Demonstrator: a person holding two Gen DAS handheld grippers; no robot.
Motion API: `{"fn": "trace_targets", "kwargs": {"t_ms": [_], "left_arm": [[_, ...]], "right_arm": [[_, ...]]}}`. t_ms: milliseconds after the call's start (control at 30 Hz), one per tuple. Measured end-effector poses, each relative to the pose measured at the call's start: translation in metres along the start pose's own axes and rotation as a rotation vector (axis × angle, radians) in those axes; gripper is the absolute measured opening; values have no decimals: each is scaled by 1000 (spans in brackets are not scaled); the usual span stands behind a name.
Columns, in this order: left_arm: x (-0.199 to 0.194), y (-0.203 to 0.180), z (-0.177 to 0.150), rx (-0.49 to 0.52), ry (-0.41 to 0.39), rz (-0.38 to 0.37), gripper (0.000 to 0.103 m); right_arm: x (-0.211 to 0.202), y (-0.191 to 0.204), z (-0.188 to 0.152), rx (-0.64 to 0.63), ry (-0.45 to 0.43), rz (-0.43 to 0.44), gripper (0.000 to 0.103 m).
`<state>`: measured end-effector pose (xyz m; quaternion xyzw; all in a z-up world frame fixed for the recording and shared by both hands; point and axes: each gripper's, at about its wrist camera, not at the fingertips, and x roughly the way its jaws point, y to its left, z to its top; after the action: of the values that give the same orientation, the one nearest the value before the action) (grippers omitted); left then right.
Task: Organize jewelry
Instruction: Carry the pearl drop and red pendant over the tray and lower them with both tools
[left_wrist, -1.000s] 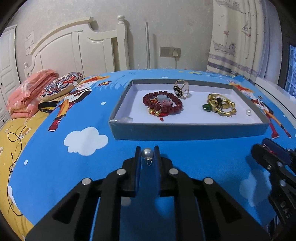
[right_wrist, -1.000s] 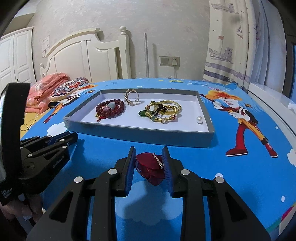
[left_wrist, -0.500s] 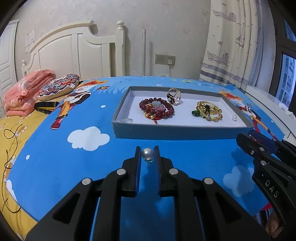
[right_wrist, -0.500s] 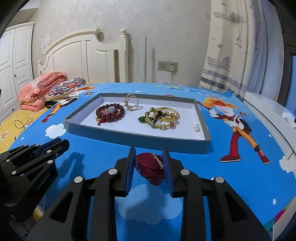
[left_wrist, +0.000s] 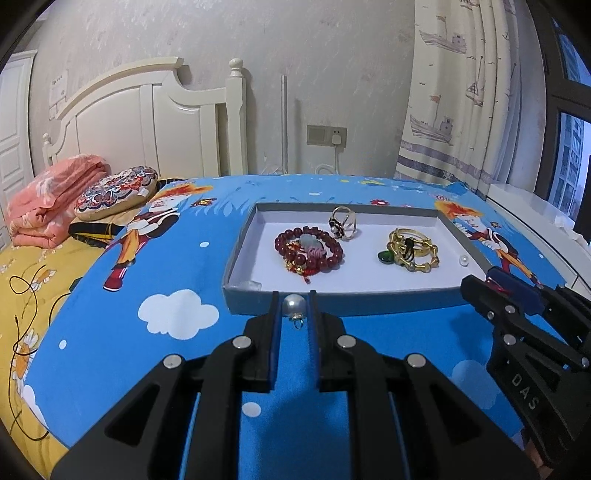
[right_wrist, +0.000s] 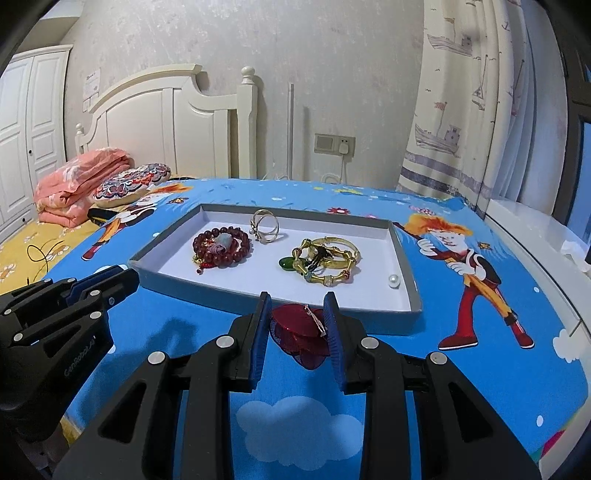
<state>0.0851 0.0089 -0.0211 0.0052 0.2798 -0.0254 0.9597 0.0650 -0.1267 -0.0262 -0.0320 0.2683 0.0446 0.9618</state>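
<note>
My left gripper (left_wrist: 293, 308) is shut on a pearl earring (left_wrist: 294, 307), held above the blue cloth just before the grey tray (left_wrist: 332, 301). My right gripper (right_wrist: 297, 314) is shut on a red hair clip (right_wrist: 299, 330), also just before the tray's (right_wrist: 258, 299) front wall. In the tray lie a red bead bracelet (left_wrist: 308, 253), a ring (left_wrist: 343, 221), gold bangles (left_wrist: 412, 253) with a green stone, and a loose pearl (left_wrist: 462, 261). The right gripper shows at the right of the left wrist view (left_wrist: 491, 286), and the left gripper at the left of the right wrist view (right_wrist: 125, 280).
The tray sits on a table with a blue cartoon cloth (left_wrist: 177, 321). A bed with a yellow sheet, folded pink blanket (left_wrist: 51, 199) and patterned cushion (left_wrist: 114, 190) stands left. A white headboard, wall socket (left_wrist: 327, 134) and curtain (left_wrist: 458, 92) are behind. A white sill (right_wrist: 535, 229) runs along the right.
Both grippers have risen and pulled back a little from the tray, each keeping hold of its item. The tray's contents have not moved.
</note>
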Motion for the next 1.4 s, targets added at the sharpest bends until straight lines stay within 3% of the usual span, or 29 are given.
{"fn": "trace_targets", "kwargs": {"t_ms": [400,767,1400], "left_arm": [[26,-5,36,17,-13,25,13],[66,-8,70,23,-39,87,13],[104,-1,76,25,15,108,13]], "right_arm": [[15,-5,32,-41,-46,-15,29],[58,-17,60,-32,-12,-33,29],[102,-11,76,-88,54,-33,29]]}}
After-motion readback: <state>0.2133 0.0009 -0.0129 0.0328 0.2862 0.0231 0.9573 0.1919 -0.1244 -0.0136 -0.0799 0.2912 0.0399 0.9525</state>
